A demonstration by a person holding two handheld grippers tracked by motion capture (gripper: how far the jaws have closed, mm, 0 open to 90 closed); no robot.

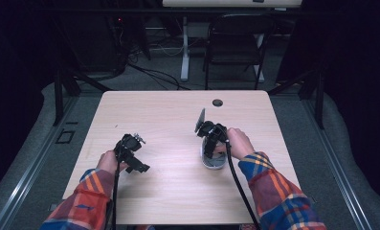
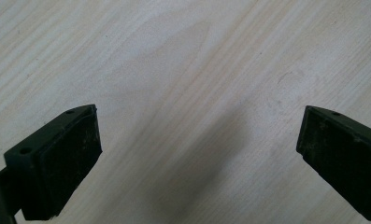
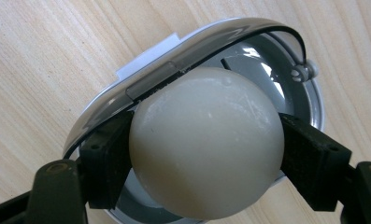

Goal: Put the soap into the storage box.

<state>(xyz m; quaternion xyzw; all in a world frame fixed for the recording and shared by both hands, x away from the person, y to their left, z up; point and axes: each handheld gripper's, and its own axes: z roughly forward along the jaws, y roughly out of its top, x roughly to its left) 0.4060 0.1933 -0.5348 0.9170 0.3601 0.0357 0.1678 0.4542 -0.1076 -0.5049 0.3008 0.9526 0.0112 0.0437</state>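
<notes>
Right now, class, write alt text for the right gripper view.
The right claw grips a smooth cream ball between its black pads, over a round silver holder with a clear rim, on a pale wooden table.

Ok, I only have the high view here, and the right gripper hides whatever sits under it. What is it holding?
Observer: The right gripper is shut on a cream-white ball, one black pad on each side.
Operator: And the round thing below it?
Observer: A shiny metal container with a clear rim; the ball sits over its opening.
Operator: Is the left one carrying anything?
Observer: No. The left gripper has its jaws wide apart, with bare wooden table between them.
</notes>
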